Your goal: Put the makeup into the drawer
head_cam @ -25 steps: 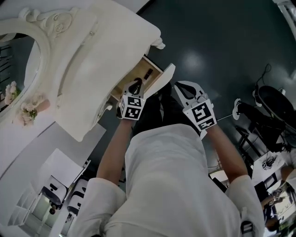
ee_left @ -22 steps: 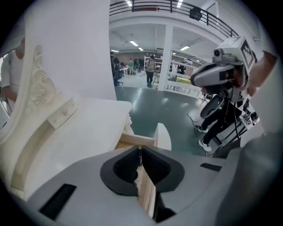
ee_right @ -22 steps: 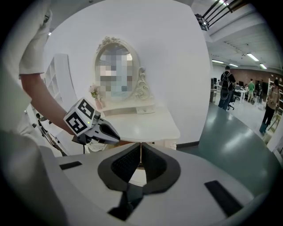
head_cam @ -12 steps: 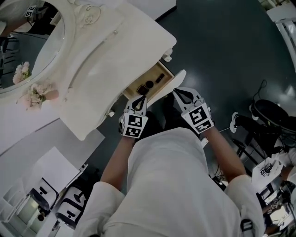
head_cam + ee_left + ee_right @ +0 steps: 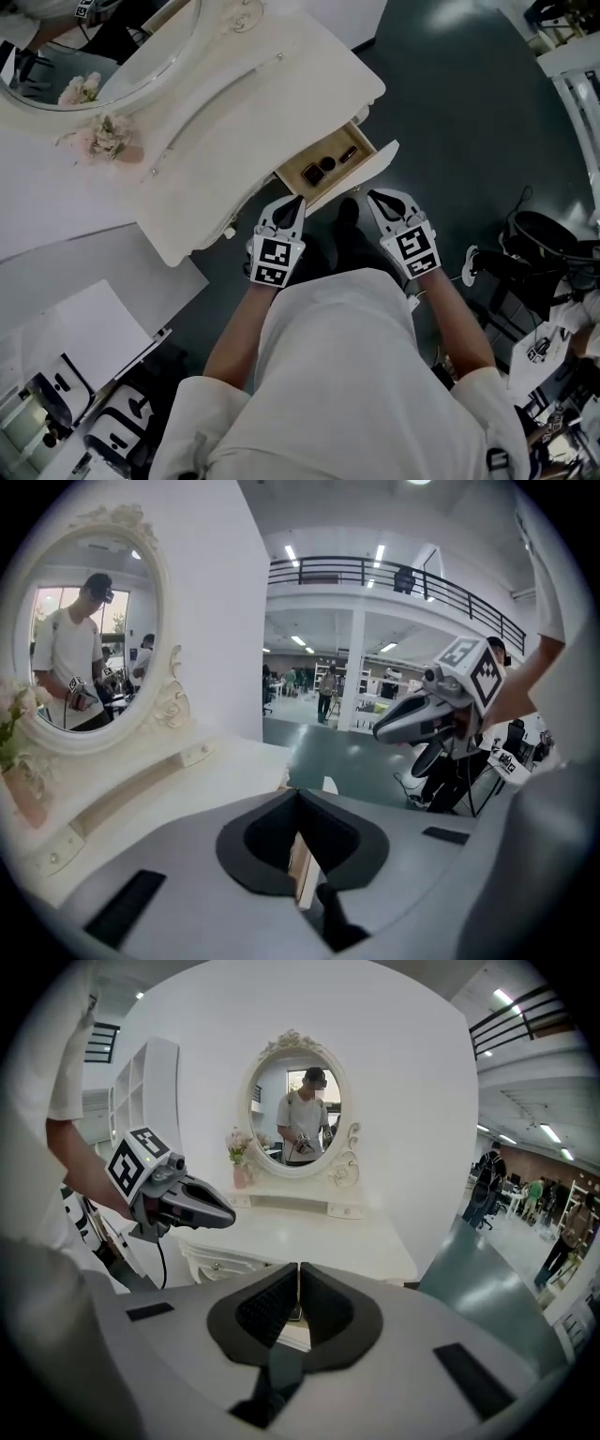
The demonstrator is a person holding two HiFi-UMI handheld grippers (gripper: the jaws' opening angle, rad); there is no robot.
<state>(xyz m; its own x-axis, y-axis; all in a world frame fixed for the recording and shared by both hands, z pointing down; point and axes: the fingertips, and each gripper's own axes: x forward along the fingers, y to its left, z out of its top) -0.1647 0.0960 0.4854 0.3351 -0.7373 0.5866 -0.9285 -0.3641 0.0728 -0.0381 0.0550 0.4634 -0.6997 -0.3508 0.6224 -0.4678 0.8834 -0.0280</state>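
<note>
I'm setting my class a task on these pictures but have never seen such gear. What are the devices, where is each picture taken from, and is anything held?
No robot: a person holds a two-jaw hand tool in each hand. The head view looks down from a camera on their head at the left gripper, the right gripper and a white dressing table whose open drawer holds dark makeup items. The two gripper views come from cameras riding on the tools. Both pairs of jaws are together and empty; the left ones have just closed.
</note>
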